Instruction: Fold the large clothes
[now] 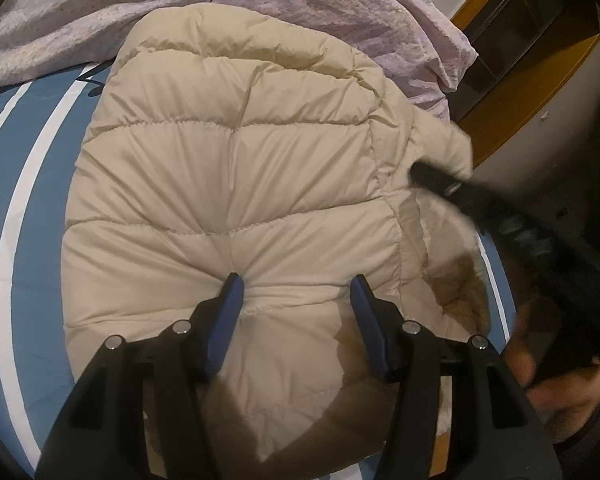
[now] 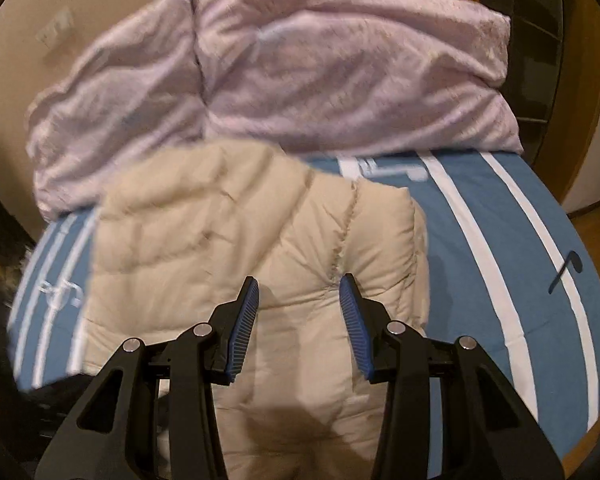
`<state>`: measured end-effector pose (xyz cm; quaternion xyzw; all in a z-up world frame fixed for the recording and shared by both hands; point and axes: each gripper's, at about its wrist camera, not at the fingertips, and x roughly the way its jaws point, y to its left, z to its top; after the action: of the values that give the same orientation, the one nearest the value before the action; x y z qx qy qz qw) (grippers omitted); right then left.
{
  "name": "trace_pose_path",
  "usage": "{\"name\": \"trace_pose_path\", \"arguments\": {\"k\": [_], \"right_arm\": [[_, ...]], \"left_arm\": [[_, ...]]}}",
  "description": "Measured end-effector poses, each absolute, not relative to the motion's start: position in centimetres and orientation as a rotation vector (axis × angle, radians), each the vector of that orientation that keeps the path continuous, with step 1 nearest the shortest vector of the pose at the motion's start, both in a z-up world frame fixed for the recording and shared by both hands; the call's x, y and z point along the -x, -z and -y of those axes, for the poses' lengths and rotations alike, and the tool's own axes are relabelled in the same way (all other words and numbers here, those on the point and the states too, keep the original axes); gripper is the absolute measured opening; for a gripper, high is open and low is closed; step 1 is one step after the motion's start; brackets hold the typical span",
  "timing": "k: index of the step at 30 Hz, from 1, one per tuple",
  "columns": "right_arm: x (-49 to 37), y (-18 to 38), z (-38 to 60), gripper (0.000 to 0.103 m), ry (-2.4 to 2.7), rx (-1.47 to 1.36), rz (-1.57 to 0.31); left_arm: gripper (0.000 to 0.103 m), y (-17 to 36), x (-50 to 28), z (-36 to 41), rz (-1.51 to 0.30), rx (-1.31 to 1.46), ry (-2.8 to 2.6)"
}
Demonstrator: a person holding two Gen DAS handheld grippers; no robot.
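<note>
A cream quilted puffer jacket (image 1: 228, 184) is lying spread on the bed (image 1: 24, 184), over a blue sheet with white stripes, with its near hem closest to both cameras. The left gripper (image 1: 296, 292) is hovering low over the jacket's middle, its fingers (image 1: 232, 292) standing about half open with padded fabric under the gap but nothing pinched. The right gripper (image 2: 299, 292) is sitting over the jacket's right side near a stitched seam, its fingers likewise parted and gripping nothing that I can make out (the left wrist view is showing it only as a dark blur at the jacket's right edge).

The step in hand is looking like taking hold for a fold. To do it well, each pair of fingers should be biting a full ridge of the padding near an edge or seam, not the slick top layer alone, since puffy nylon is likely to be slipping out of a shallow pinch. Both sides should be lifting together so the fold lands straight.

A rumpled lilac duvet (image 2: 340, 68) is piled at the far end of the bed, touching the jacket's far edge, so folding away from the person may be crowding into it. A wooden shelf (image 1: 532, 40) is standing beyond the bed's right side, well apart.
</note>
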<state>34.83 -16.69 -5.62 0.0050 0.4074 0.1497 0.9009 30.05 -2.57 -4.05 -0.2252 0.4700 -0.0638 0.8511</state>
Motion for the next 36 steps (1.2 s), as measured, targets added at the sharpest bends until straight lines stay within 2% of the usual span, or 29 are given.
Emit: {"name": "trace_pose_path", "arguments": {"k": [3, 5, 13, 24, 28, 31, 36], "right_arm": [[-35.2, 7.5, 17.3, 0.043, -0.284, 0.006, -0.878], [-35.2, 8.2, 17.6, 0.043, -0.275, 0.011, -0.885], [-35.4, 9.4, 18.7, 0.043, -0.271, -0.018, -0.889], [-35.6, 9.9, 18.5, 0.046, -0.279, -0.03, -0.854], [-35.9, 10.2, 18.5, 0.047, -0.288, -0.028, -0.823], [-35.9, 10.4, 18.5, 0.048, -0.289, -0.027, -0.807], [-35.8, 10.6, 18.4, 0.049, -0.287, -0.037, -0.769]], "left_arm": [[0.054, 3.6, -29.8, 2.3, -0.977, 0.495, 0.159], [0.05, 3.1, -29.6, 1.9, -0.967, 0.515, 0.17], [0.051, -0.3, -30.5, 0.0, -0.888, 0.448, 0.11], [0.066, -2.0, -34.9, -0.2, -0.771, 0.128, -0.087], [0.068, -0.1, -36.4, 0.3, -0.799, 0.078, -0.131], [0.076, 1.8, -36.6, 0.0, -0.821, 0.107, -0.164], [0.079, 4.5, -36.3, -0.2, -0.806, 0.115, -0.188]]}}
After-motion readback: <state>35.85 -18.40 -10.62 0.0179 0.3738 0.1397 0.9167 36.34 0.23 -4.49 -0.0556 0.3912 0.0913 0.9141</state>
